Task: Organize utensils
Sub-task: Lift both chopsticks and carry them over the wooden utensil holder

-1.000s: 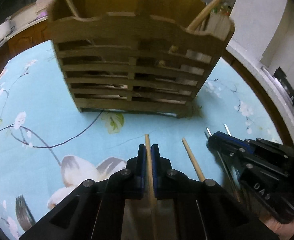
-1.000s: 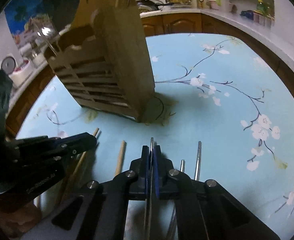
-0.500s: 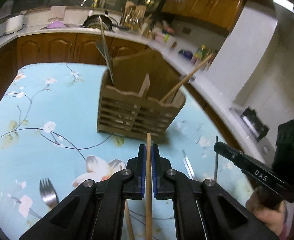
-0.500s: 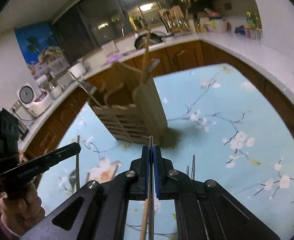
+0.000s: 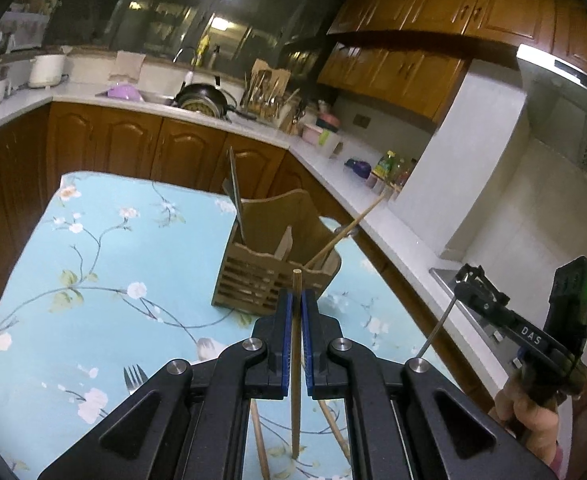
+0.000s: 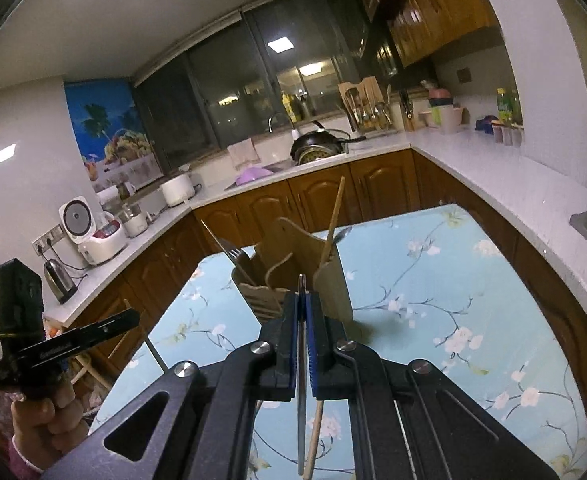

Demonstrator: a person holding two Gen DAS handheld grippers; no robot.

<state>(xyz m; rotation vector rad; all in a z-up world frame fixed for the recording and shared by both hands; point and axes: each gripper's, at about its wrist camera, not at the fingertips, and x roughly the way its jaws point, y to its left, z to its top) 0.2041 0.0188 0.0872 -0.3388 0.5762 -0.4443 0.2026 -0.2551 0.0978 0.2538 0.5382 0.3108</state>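
Spread below everything: one light-blue floral tablecloth (image 5: pixel 93 280), serving as sorting ground. At twelve o'clock from both tongs: one slatted wooden utensil caddy (image 5: pixel 253 288), upright, holding one leaning wooden chopstick (image 5: pixel 349 228) at two o'clock and one dark metal piece (image 5: pixel 235 196) at eleven. Clamped narrow in the left gripper (image 5: pixel 296 308): one round wooden chopstick (image 5: pixel 295 360), held clear of the cloth, likely bound for the caddy. Pinched likewise in the right gripper (image 6: pixel 302 308): one thin metal chopstick (image 6: pixel 301 400). Flat on the cloth: one steel fork (image 5: pixel 133 376) at eight o'clock, two loose wooden sticks (image 5: pixel 259 440).

Matte black angular two-finger left gripper (image 5: pixel 296 312) with blue pads and round silver screws, matching black right gripper (image 6: pixel 302 312) with blue pads (image 6: pixel 292 340), white "DAS" lettering on its side, green indicator light on its upright black block, pink sleeve cuff (image 6: pixel 23 454) at the left hand (image 6: pixel 47 418)
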